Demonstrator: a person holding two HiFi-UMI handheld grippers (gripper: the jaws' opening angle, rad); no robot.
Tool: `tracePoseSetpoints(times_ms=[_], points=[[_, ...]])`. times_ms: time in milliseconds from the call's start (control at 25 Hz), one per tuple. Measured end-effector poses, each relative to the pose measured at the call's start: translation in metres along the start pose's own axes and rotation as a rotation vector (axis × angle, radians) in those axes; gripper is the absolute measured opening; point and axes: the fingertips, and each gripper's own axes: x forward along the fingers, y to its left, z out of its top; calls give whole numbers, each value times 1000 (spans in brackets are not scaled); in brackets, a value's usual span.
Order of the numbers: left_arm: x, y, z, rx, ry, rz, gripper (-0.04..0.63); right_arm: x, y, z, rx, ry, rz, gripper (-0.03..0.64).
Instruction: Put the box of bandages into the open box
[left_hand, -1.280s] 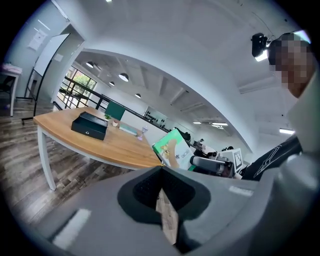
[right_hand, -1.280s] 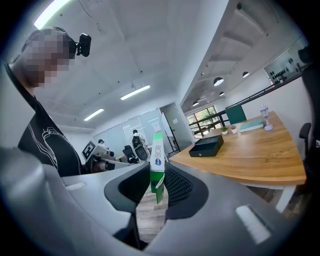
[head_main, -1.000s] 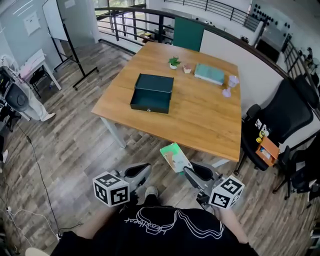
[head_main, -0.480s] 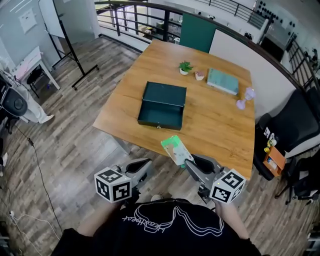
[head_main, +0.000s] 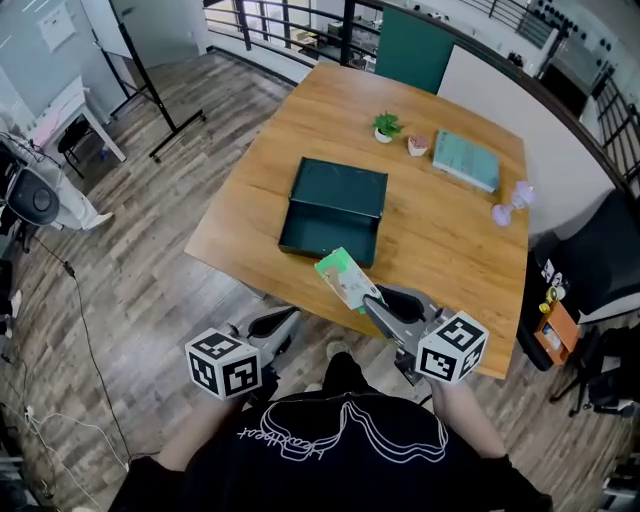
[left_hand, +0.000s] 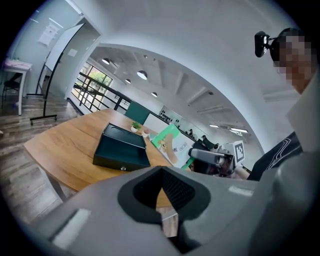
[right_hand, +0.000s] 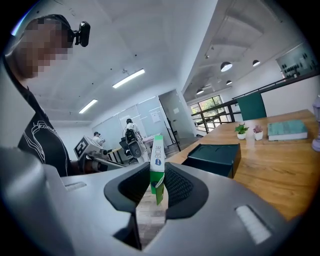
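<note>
The open box (head_main: 335, 208), dark green with its lid laid back, sits on the wooden table (head_main: 450, 260). My right gripper (head_main: 372, 299) is shut on the box of bandages (head_main: 346, 277), a green and white carton held tilted just over the open box's near edge. In the right gripper view the carton (right_hand: 157, 167) stands edge-on between the jaws, with the open box (right_hand: 213, 157) beyond it. My left gripper (head_main: 284, 320) hangs off the table's near edge, shut with nothing in it. Its own view shows the open box (left_hand: 120, 149) and the carton (left_hand: 169, 144).
On the far side of the table are a small potted plant (head_main: 386, 126), a pink pot (head_main: 417, 146), a teal book (head_main: 465, 160) and a purple object (head_main: 509, 205). A black office chair (head_main: 590, 250) stands to the right, and a whiteboard stand (head_main: 165, 95) to the left.
I have come up to the table. My right gripper has carried the bandage carton forward from over the floor to the open box's near edge. The left gripper stays low and shut.
</note>
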Motion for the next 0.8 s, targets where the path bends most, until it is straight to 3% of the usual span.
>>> tracePoseSetpoints(times_ms=[280, 520, 800], points=[[23, 30, 24, -42, -25, 48, 0, 42, -42, 19, -37, 77, 24, 115], [42, 48, 46, -58, -45, 67, 0, 77, -78, 26, -129, 164, 11, 115], [44, 68, 61, -72, -75, 94, 0, 126, -103, 11, -378, 314, -13, 115]])
